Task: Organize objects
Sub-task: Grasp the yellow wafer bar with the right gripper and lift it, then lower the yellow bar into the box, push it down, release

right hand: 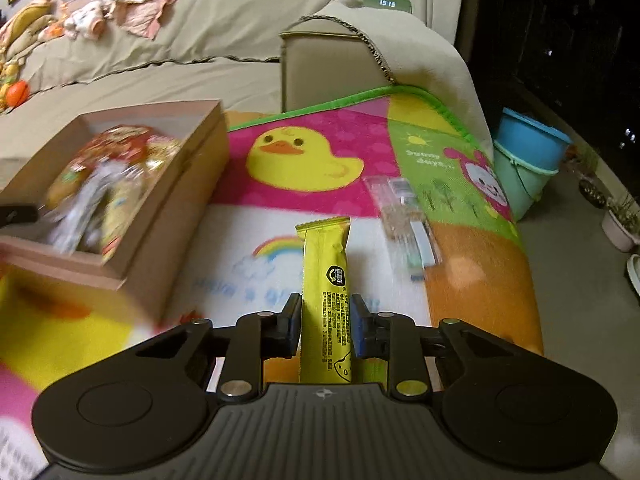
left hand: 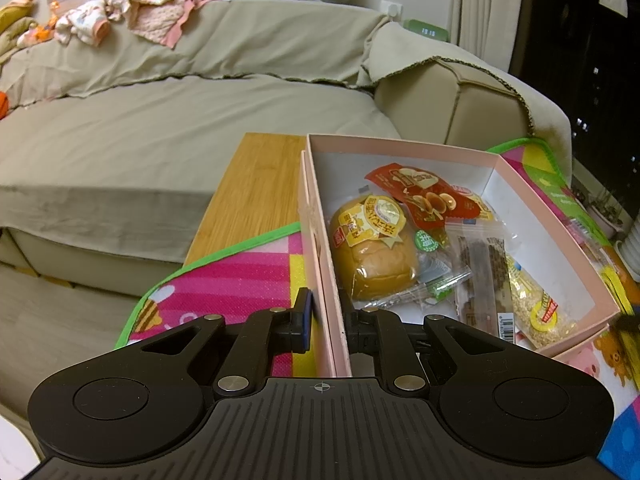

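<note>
Two grippers: each holds something
Yellow snack bar (right hand: 326, 300): clenched in right gripper (right hand: 325, 330), above the play mat (right hand: 320, 148)
Pink box (left hand: 404, 148): on the mat, holding a bun (left hand: 372, 248) and snack packets
Left gripper (left hand: 325, 320): clamped on the box's near wall
Clear packet (right hand: 404, 220): on the mat, right of the bar
Sofa (left hand: 160, 128): behind

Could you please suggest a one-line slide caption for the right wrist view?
Right claw shut on a yellow snack packet above the cartoon play mat, pink box at left.
</note>
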